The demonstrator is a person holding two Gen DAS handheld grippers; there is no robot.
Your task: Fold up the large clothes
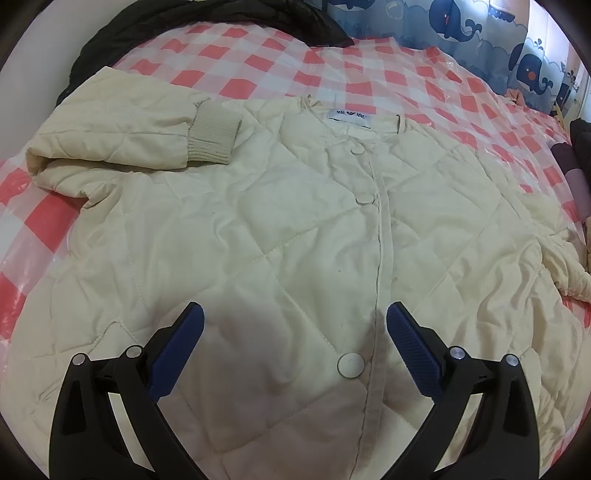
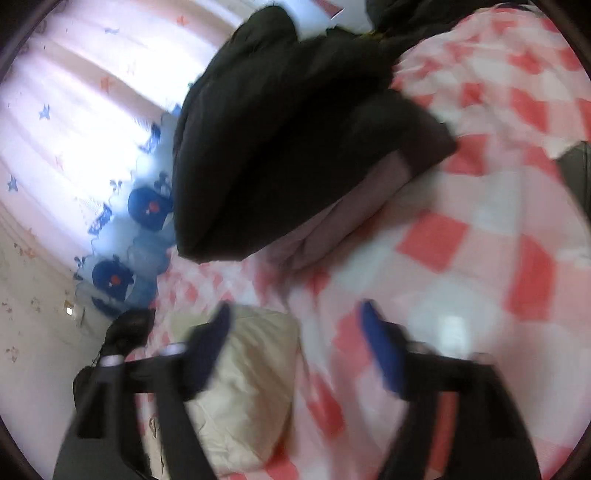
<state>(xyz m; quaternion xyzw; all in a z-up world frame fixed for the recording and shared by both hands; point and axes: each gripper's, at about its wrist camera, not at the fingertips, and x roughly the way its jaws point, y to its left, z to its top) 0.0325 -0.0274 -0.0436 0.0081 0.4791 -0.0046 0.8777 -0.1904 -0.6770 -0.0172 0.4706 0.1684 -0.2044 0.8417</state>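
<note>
A cream quilted jacket (image 1: 295, 240) lies front up and buttoned on the bed, its collar label (image 1: 349, 118) at the far side. One sleeve is folded across the chest, and its ribbed cuff (image 1: 216, 134) rests on the jacket. My left gripper (image 1: 295, 317) hangs open just above the lower front, near a button (image 1: 350, 364), with nothing between its fingers. The right wrist view is blurred. There my right gripper (image 2: 295, 321) stands open over the checked cover, and a cream part of the jacket (image 2: 251, 387) lies under its left finger (image 2: 218, 332).
The bed has a red-and-white checked cover (image 1: 258, 74) under clear plastic. A black garment (image 1: 207, 22) lies at the far left edge. A dark garment pile (image 2: 295, 147) sits on pinkish fabric (image 2: 343, 221) ahead of the right gripper. A whale-print curtain (image 1: 461, 26) hangs behind.
</note>
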